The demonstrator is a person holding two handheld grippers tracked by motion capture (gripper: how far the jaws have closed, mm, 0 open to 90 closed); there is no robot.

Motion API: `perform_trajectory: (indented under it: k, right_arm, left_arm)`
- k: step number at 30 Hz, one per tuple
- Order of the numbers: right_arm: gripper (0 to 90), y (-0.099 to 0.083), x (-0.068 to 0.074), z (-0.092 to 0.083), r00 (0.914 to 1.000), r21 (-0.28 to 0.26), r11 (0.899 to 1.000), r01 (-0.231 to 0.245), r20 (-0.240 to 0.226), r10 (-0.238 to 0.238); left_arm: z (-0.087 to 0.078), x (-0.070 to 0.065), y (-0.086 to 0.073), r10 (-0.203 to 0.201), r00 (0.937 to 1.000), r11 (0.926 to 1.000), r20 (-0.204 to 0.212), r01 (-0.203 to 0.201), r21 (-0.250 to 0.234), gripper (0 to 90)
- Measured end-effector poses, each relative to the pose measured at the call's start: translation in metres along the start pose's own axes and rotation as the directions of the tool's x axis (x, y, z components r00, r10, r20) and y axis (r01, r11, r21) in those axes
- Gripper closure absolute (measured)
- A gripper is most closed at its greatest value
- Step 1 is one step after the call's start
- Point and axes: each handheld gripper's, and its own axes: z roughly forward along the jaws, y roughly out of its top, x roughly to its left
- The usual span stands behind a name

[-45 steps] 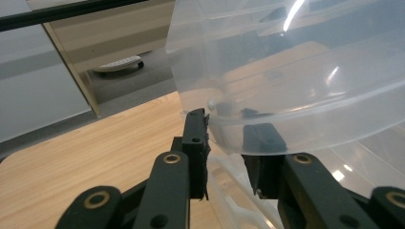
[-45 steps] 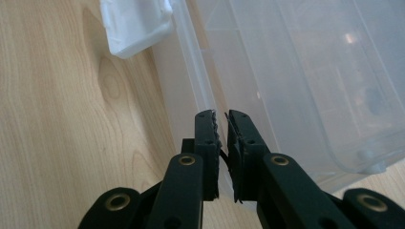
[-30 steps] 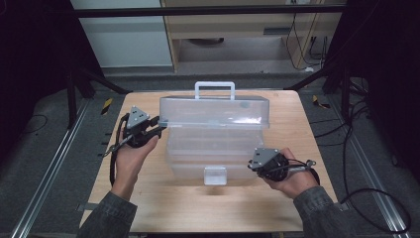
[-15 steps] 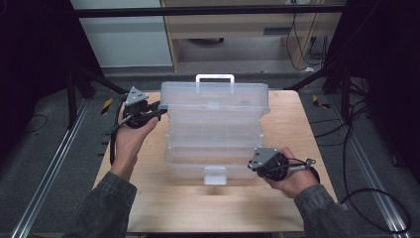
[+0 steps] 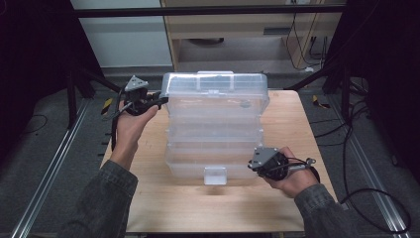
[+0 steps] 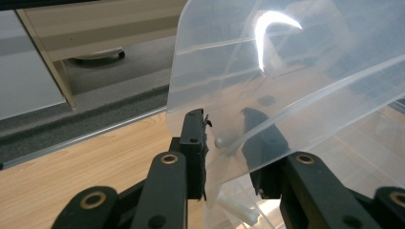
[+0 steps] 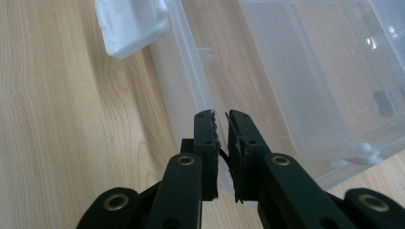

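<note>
left gripper (image 5: 161, 100) | clamped, seemingly, on raised lid (image 5: 215, 96) corner | right gripper (image 5: 255, 166) | together at box (image 5: 198, 166) rim

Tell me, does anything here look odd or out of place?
Nothing looks spilled or broken. The clear plastic box stands open, its lid tilted up, its corner between the jaws of the left gripper. The right gripper, shut, rests at the base's near corner.

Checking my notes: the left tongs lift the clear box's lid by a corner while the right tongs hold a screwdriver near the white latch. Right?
Not quite. The right tongs hold no screwdriver; the right gripper view shows them shut on nothing, at the clear box rim. The left tongs do lift the lid.
</note>
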Motion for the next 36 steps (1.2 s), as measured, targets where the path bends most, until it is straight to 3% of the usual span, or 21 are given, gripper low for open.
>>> perform_trajectory:
  k: [6, 23, 36]
  right_arm:
    - [82.6, 0.001, -0.001, 0.0, 1.0, 0.005, 1.0, 0.006, -0.006, -0.006]
    - [82.8, -0.001, -0.004, -0.001, 0.9997, 0.008, 1.0, 0.007, -0.025, -0.007]
    - [82.7, -0.002, -0.004, -0.002, 0.9996, 0.008, 1.0, -0.001, -0.028, 0.001]
  left_arm:
    - [0.006, 0.004, 0.005, -0.014, 0.9999, 0.9999, -0.001, 0.014, -0.004, 70.5]
    - [0.014, 0.011, 0.013, 0.001, 1.0, 0.9998, -0.005, -0.001, 0.017, 71.3]
    - [0.022, 0.016, 0.016, -0.031, 0.9995, 0.9995, 0.004, 0.031, 0.003, 71.7]
